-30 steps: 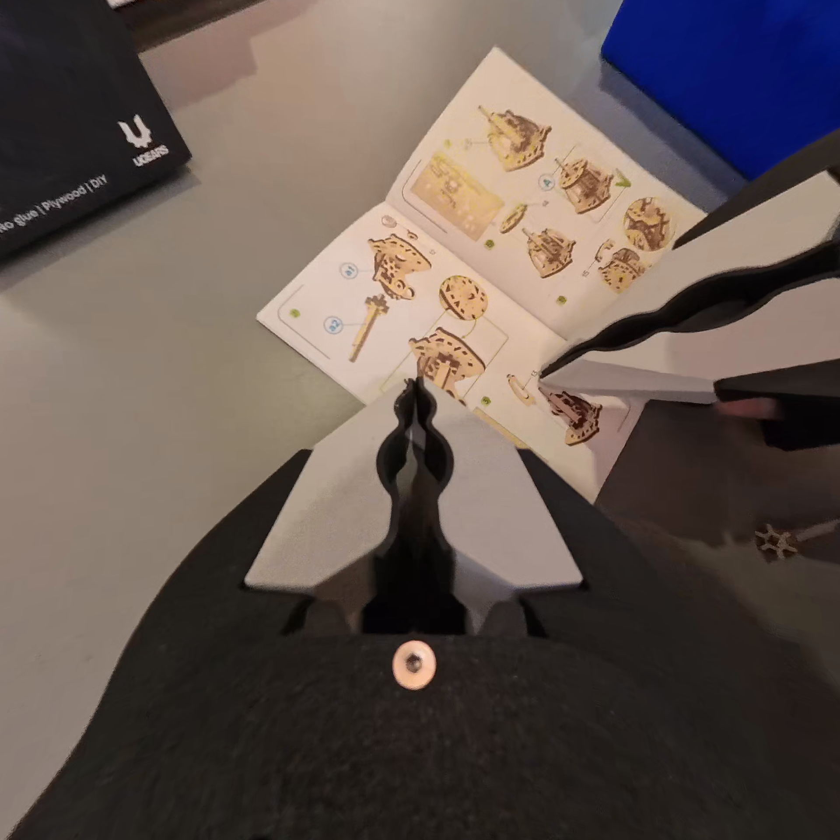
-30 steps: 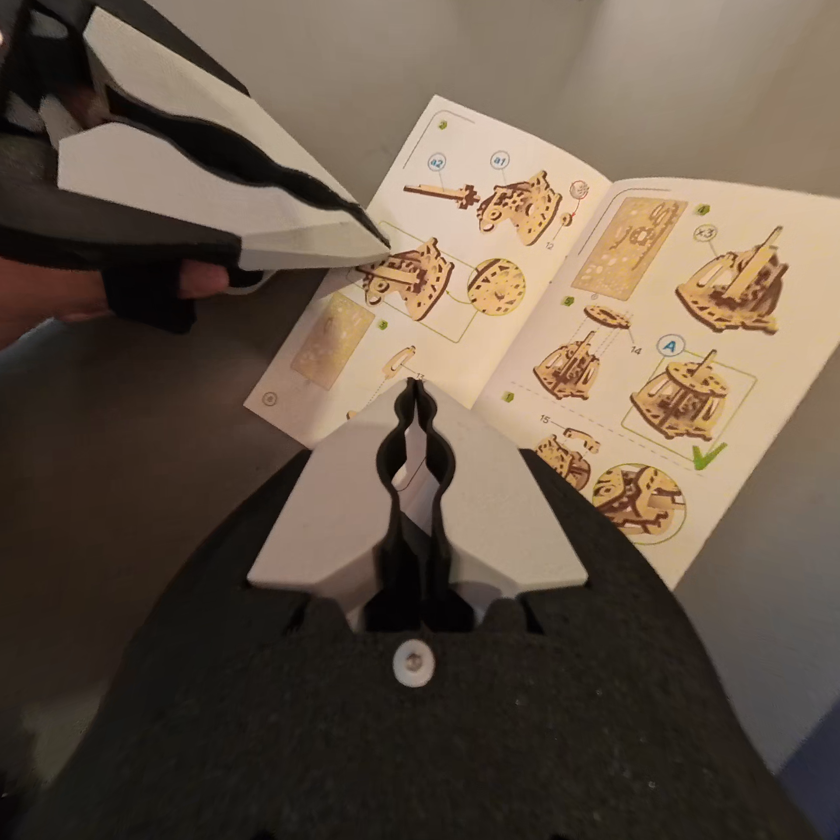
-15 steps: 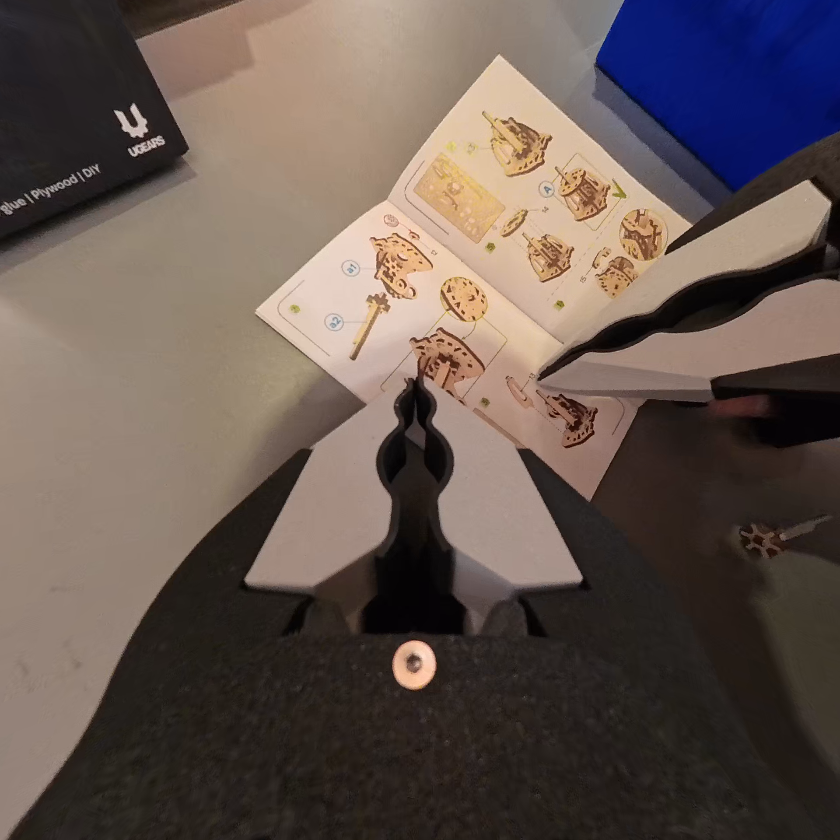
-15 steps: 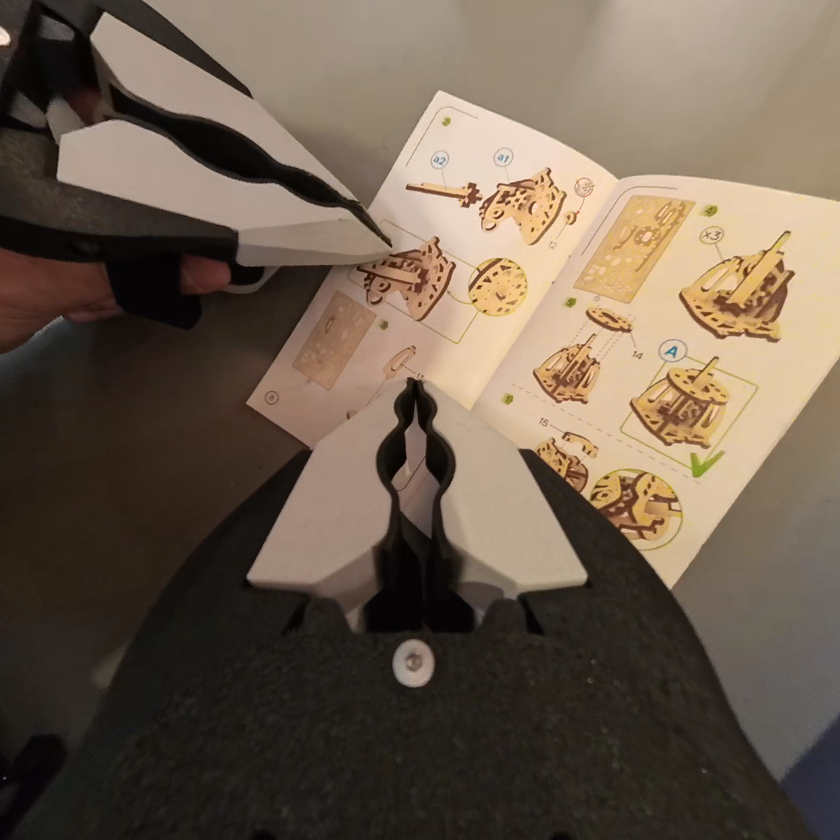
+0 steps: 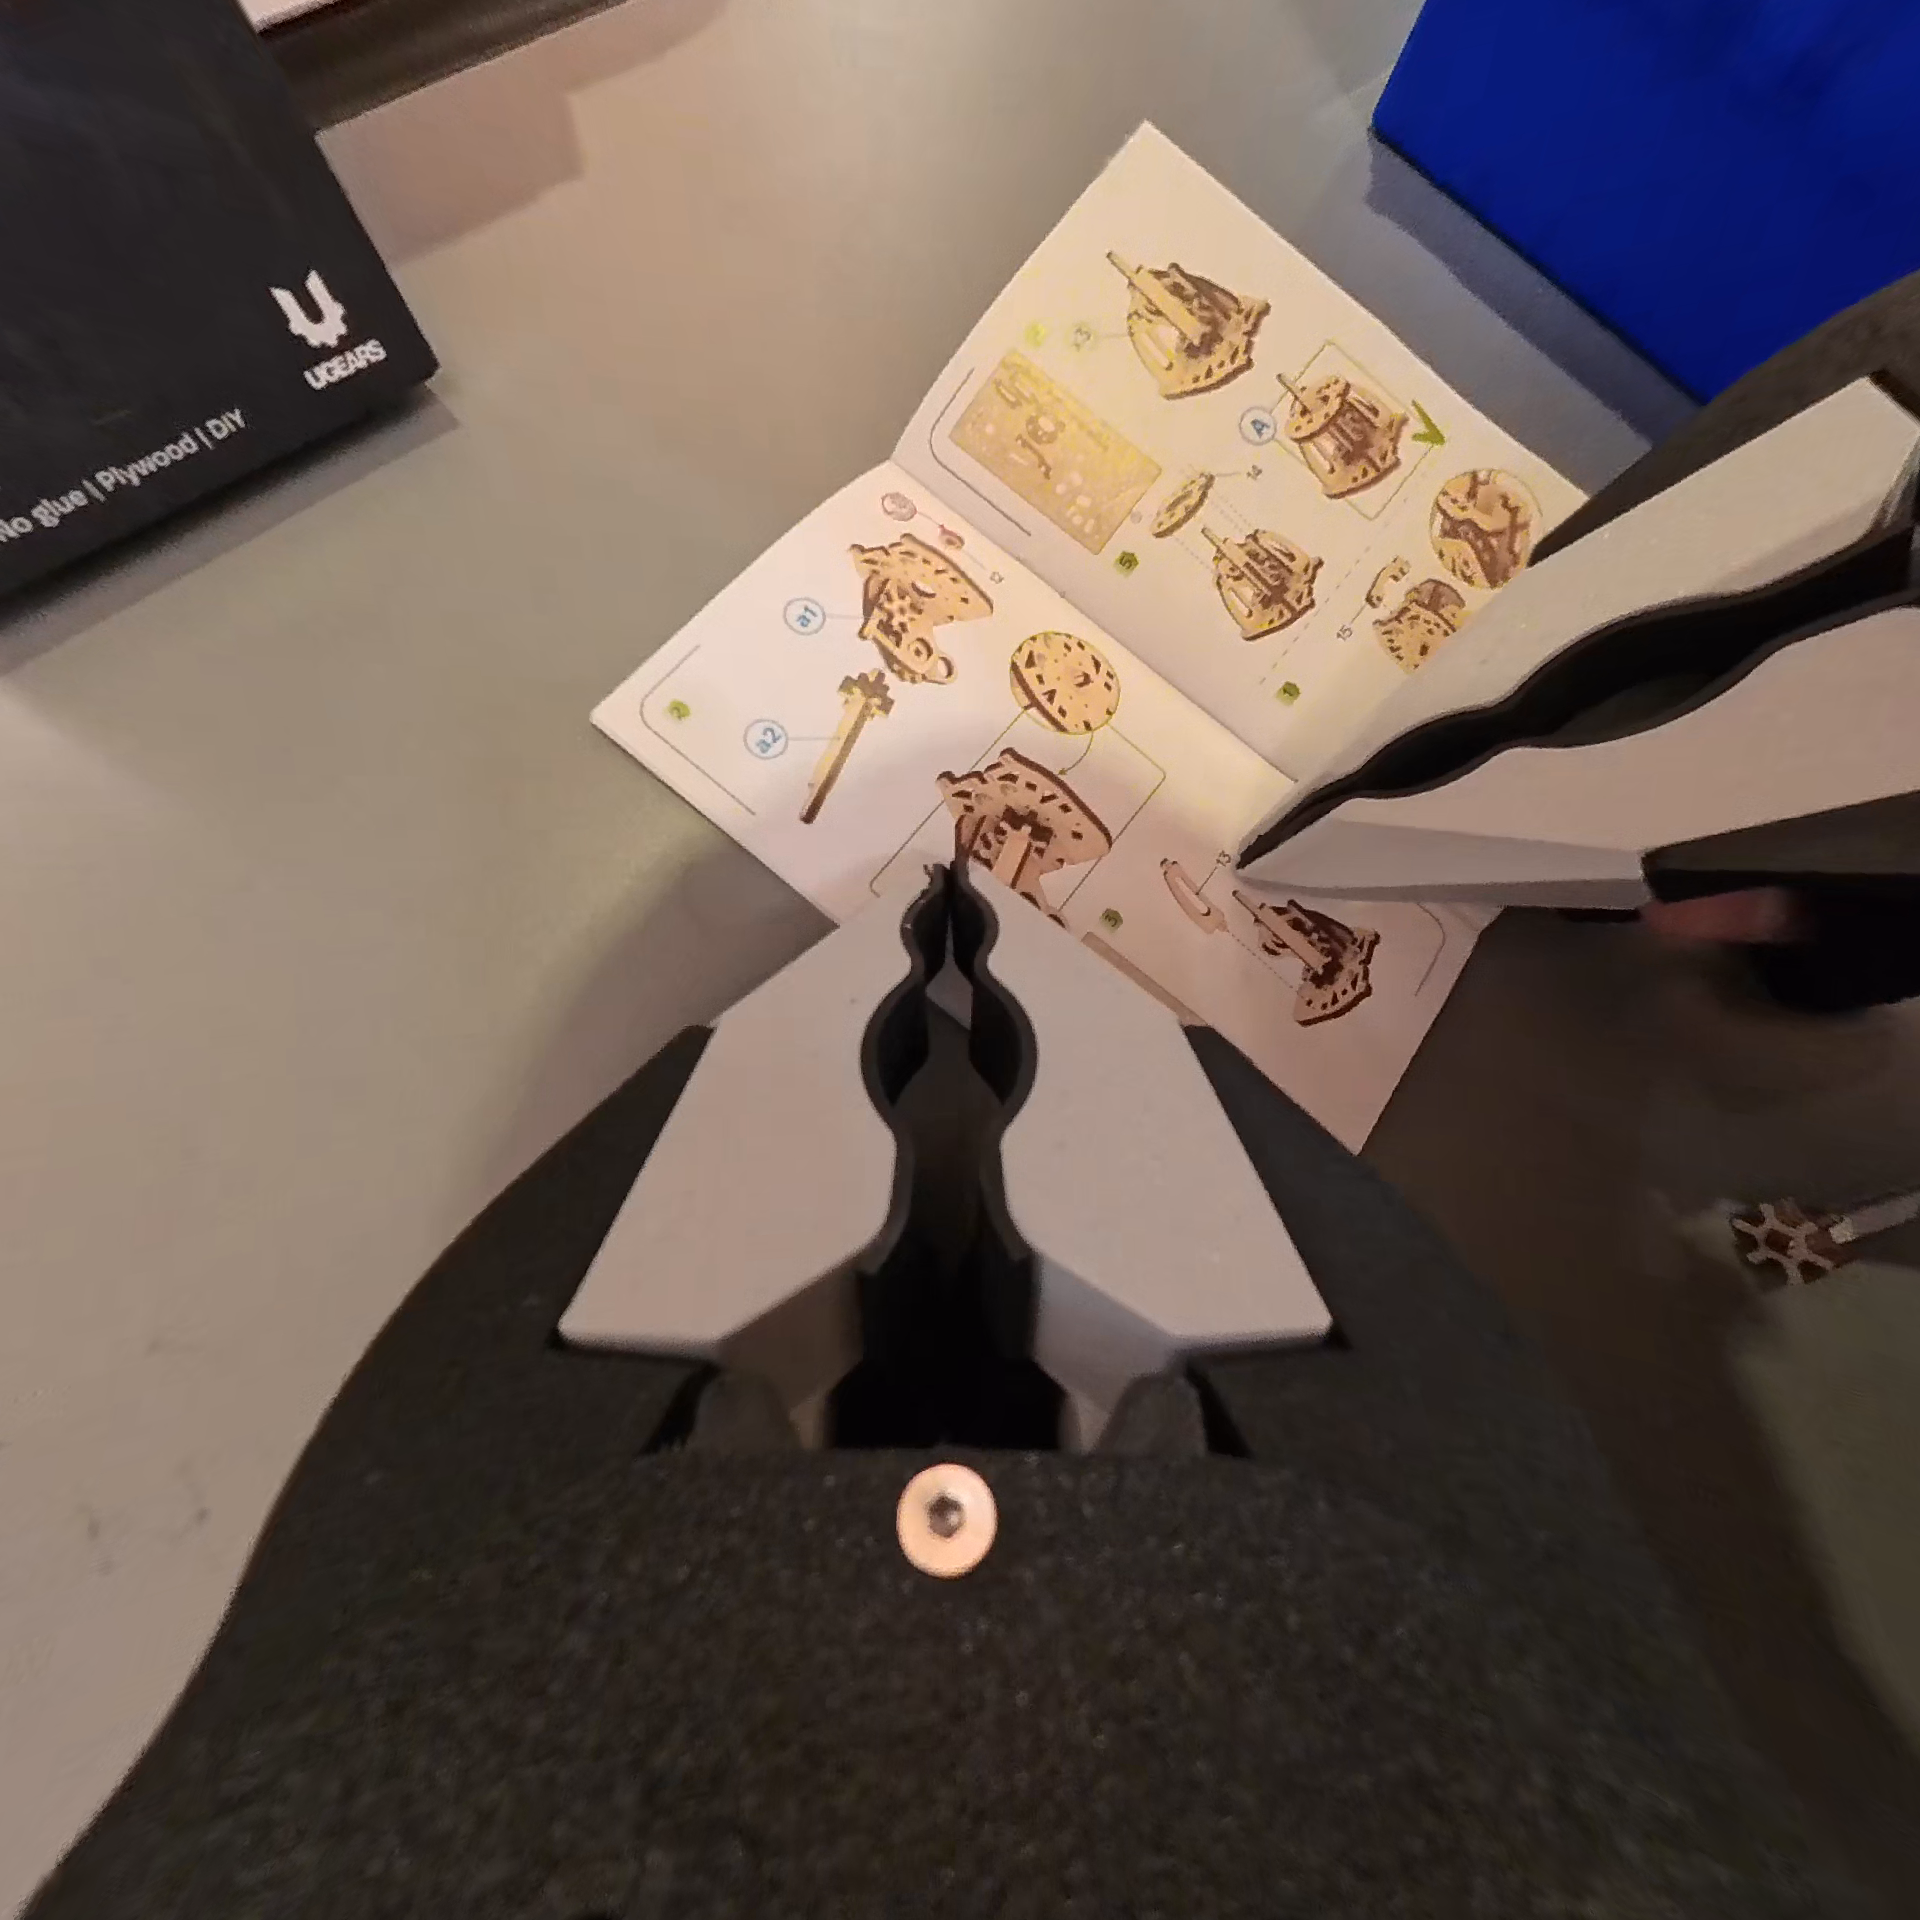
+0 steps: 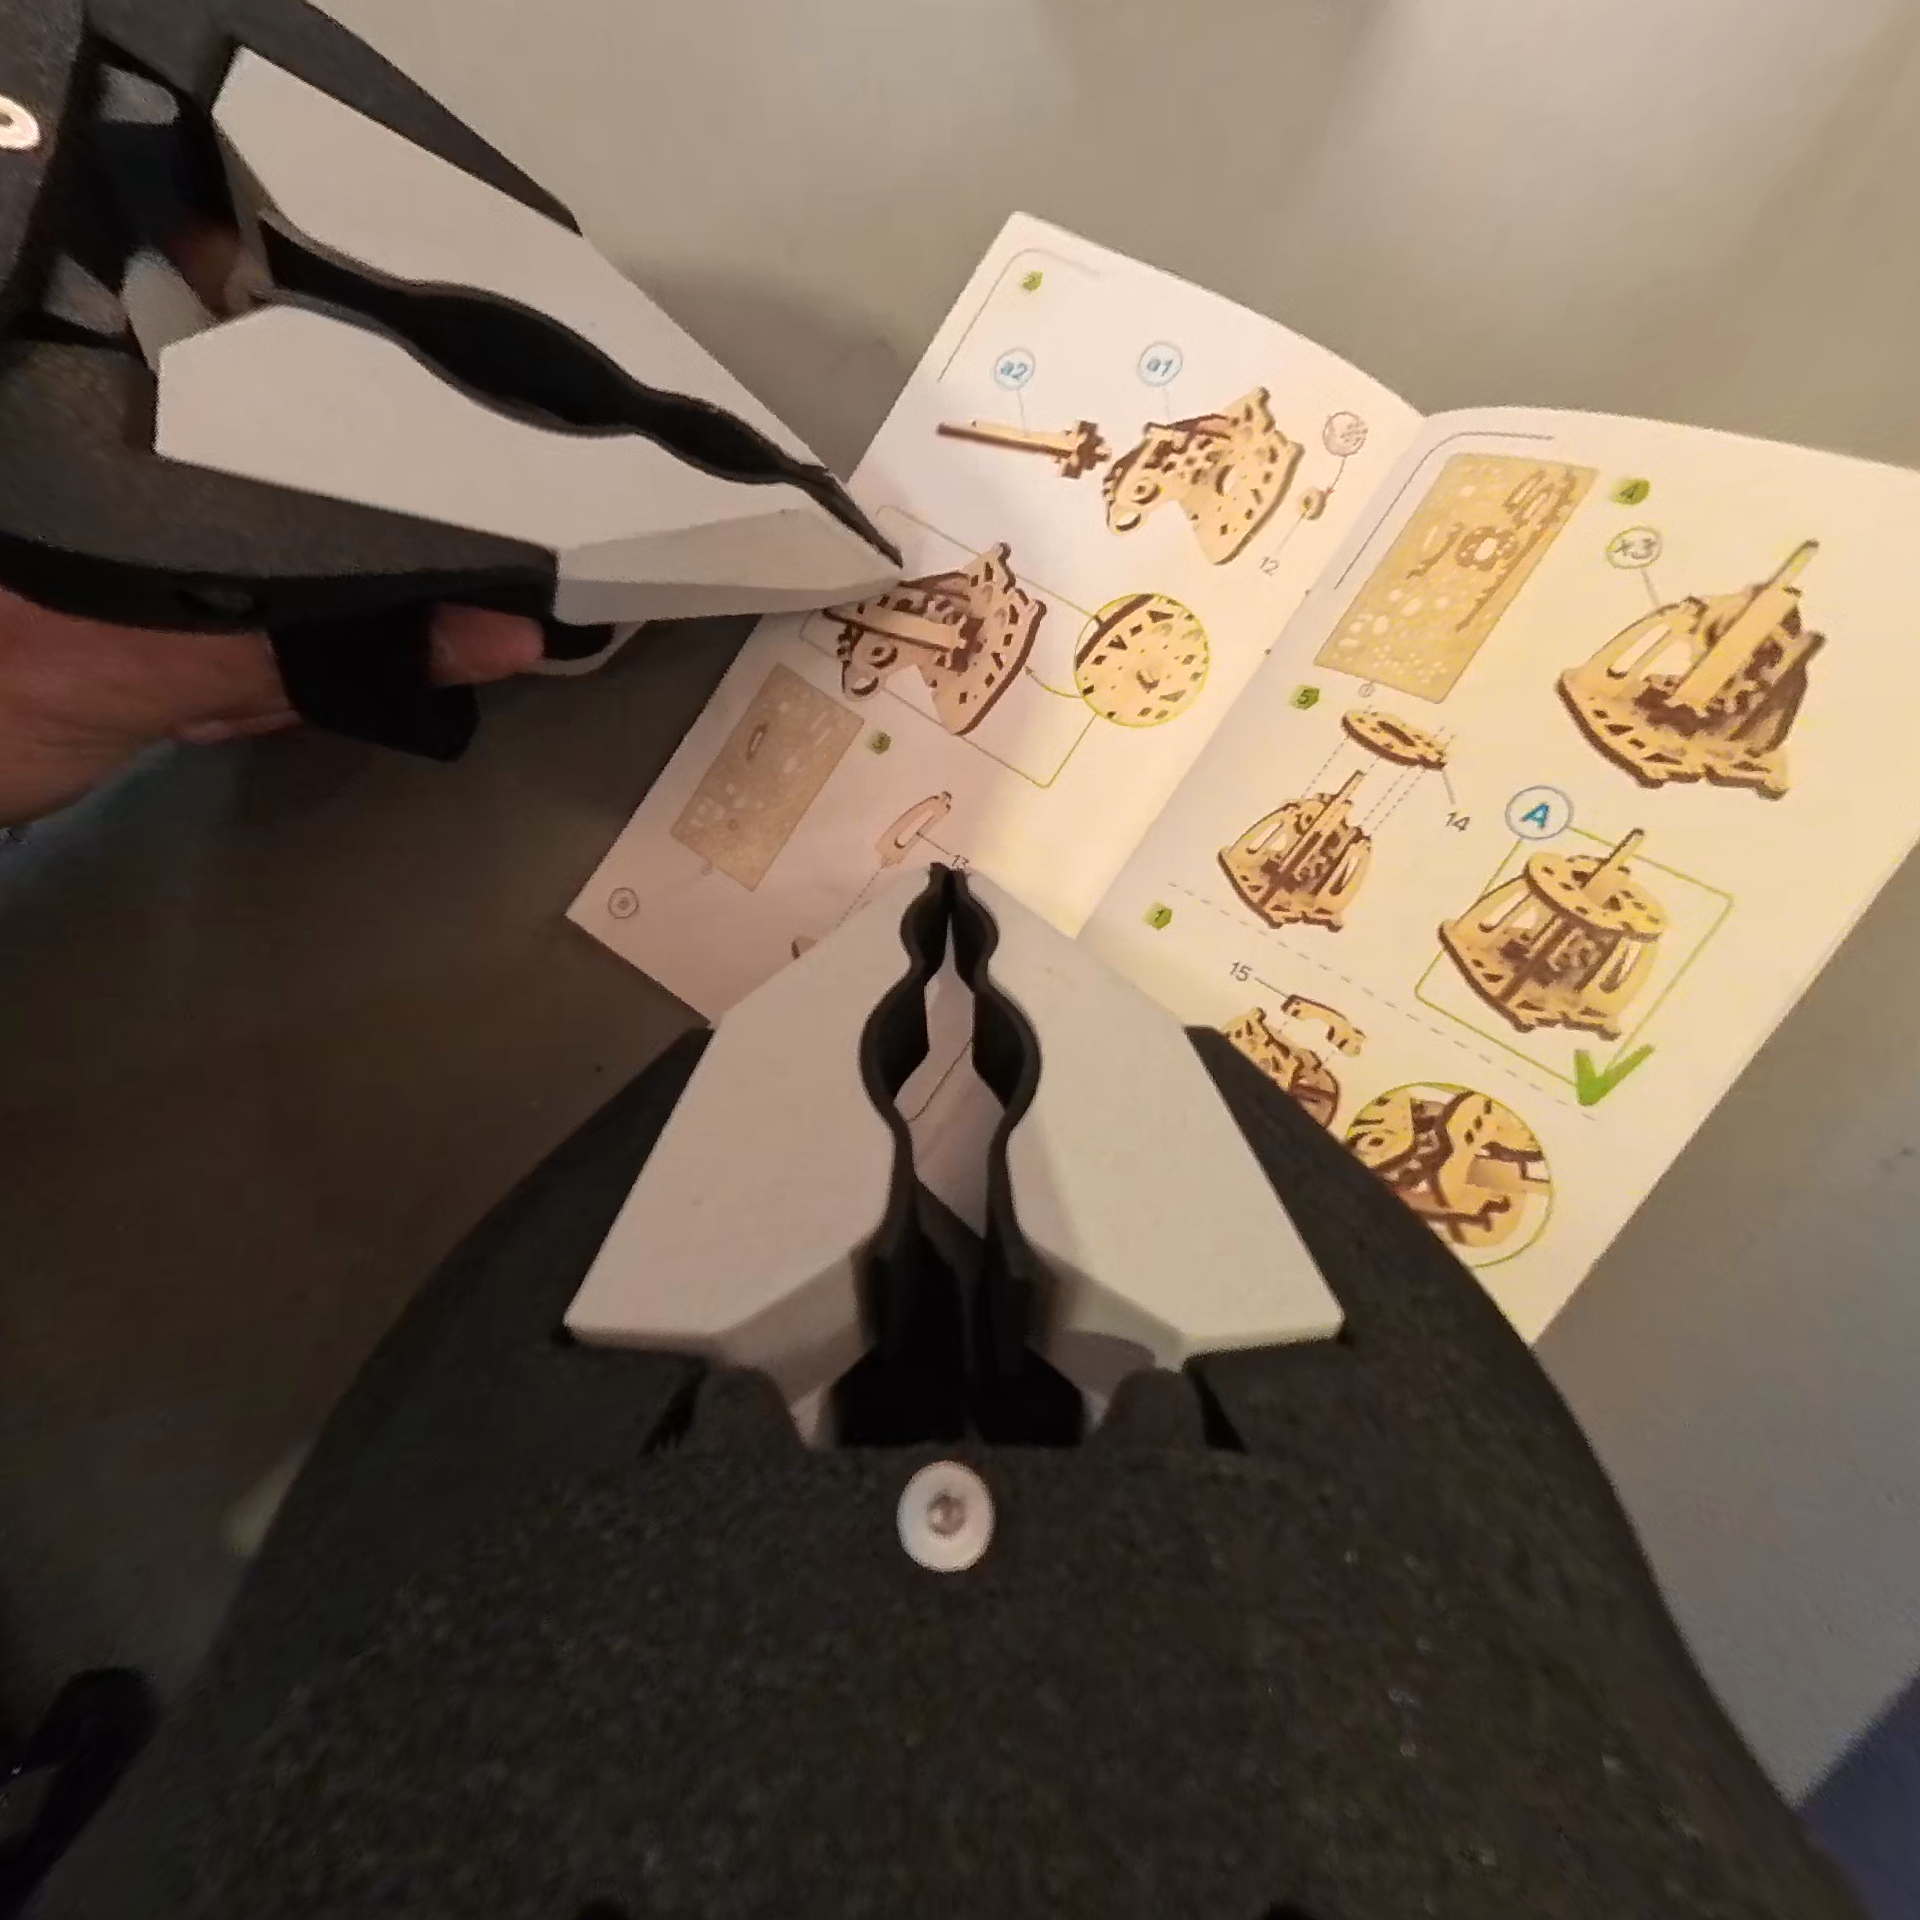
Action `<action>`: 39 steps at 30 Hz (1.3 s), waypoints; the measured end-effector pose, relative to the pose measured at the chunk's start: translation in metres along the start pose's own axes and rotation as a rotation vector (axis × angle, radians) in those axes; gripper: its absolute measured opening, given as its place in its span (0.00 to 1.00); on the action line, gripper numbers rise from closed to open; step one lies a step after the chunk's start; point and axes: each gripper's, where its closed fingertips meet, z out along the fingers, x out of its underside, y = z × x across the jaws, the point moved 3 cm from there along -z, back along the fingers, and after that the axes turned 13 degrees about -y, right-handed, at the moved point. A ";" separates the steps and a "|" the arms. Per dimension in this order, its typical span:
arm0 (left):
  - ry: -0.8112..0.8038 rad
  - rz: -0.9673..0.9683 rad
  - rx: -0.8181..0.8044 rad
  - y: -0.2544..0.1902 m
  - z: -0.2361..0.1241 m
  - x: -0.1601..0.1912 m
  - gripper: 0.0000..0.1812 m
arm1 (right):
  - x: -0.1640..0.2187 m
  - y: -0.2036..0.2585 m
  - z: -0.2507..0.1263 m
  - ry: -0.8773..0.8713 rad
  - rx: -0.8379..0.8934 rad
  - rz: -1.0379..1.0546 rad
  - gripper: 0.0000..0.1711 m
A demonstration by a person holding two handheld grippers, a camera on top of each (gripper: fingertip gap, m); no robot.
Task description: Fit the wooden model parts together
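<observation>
Grey matte table (image 5: 312, 831) held an open glossy booklet (image 5: 1039, 582). Left gripper (image 5: 948, 878) and right gripper (image 6: 951, 878), wavy black pads on white wedges, were both pressed together, empty, tips over the booklet. Star-shaped wooden part (image 5: 1782, 1238) lay right of it.

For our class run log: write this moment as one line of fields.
left gripper: shut, empty | right gripper: shut, empty | both tips over open instruction booklet | wooden gear part: on table, untouched | phase: consulting booklet
</observation>
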 end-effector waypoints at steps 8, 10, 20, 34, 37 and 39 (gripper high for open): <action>0.000 -0.009 0.006 0.000 0.000 0.000 0.00 | 0.000 0.000 0.000 0.006 0.003 -0.004 0.00; 0.000 0.012 -0.004 0.000 0.000 0.000 0.00 | -0.001 0.000 0.000 0.007 0.000 0.010 0.00; -0.098 0.080 0.008 -0.019 -0.017 -0.021 0.02 | -0.025 0.009 -0.054 -0.154 0.006 0.133 0.17; -0.033 -0.002 -0.111 -0.067 -0.115 -0.008 0.20 | -0.001 0.058 -0.091 -0.315 0.071 -0.148 0.13; -0.016 -0.002 -0.462 -0.014 -0.194 0.032 0.28 | 0.006 0.066 -0.085 -0.288 0.078 -0.197 0.13; -0.010 -0.089 -0.637 0.017 -0.245 0.063 0.34 | 0.010 0.073 -0.079 -0.258 0.064 -0.203 0.13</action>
